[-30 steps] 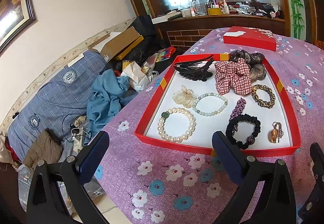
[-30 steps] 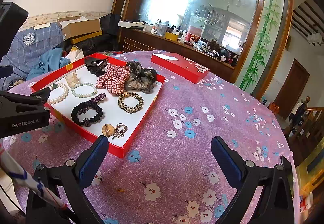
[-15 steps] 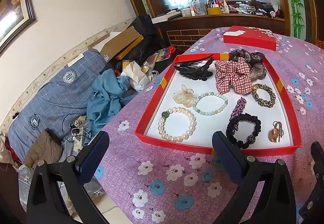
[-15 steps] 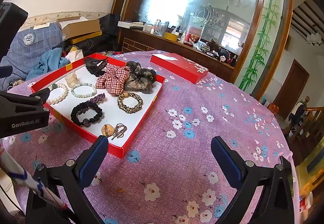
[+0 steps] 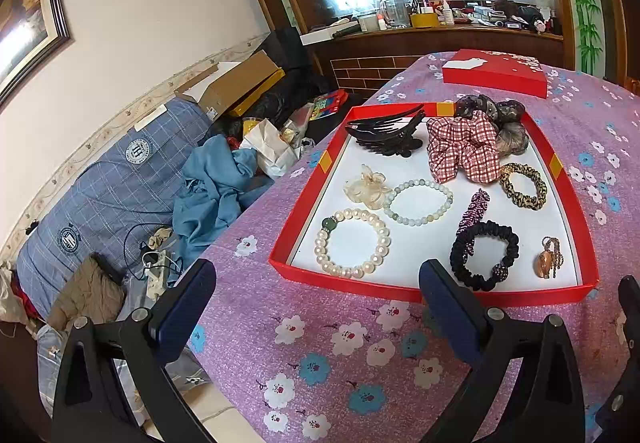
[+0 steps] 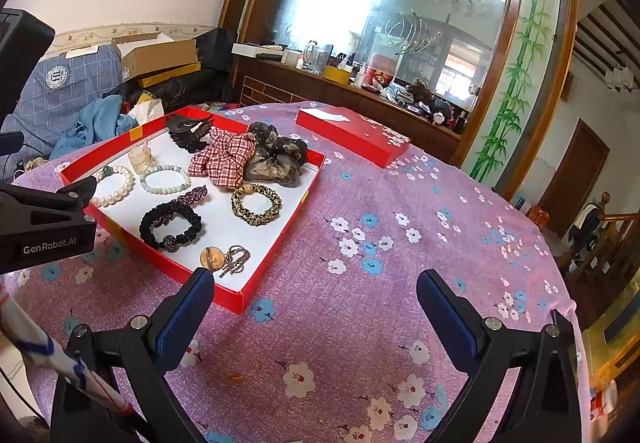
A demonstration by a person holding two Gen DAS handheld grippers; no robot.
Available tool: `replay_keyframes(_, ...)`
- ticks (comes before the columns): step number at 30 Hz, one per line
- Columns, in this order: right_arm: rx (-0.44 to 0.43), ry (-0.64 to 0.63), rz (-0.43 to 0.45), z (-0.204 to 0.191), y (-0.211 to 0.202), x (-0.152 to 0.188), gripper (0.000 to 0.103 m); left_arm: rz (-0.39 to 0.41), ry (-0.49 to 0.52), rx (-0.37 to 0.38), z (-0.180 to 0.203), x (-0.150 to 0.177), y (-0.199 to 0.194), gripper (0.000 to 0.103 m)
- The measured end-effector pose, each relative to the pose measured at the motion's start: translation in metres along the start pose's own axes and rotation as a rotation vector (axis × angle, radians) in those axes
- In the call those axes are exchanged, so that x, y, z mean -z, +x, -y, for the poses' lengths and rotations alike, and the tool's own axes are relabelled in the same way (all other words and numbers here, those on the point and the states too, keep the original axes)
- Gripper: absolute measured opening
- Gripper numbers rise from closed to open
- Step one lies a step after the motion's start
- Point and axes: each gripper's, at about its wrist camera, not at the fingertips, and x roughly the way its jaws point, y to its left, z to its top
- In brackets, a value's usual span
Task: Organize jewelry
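Big round table under a purple flowered cloth, and near its left side sits the red tray, white inside, with all the jewelry lying in it. Well beyond the tray, a flat red box lies by itself. Both grippers hang over the cloth on the near side of the tray: the left gripper faces the tray's near wall, jaws spread wide, nothing between them; the right gripper sits off the tray's near right corner, jaws also wide apart and empty. Into the tray now: the plaid scrunchie at the back, touching a dark scrunchie behind it. Black claw clip in the far left corner. Pearl bracelet front left, black scrunchie front right, a purple clip touching it. Green bead bracelet mid-tray, leopard scrunchie to its right. Smallest: the pendant near the front right corner.
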Motion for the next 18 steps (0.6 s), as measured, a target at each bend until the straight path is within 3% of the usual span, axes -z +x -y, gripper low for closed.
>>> replay_keyframes(18, 0.003, 0.000, 0.002, 0.0008, -0.0014, -0.0001, 0.103, 0.000, -0.001, -0.003, -0.0021, 0.0008, -0.0001, 0.101)
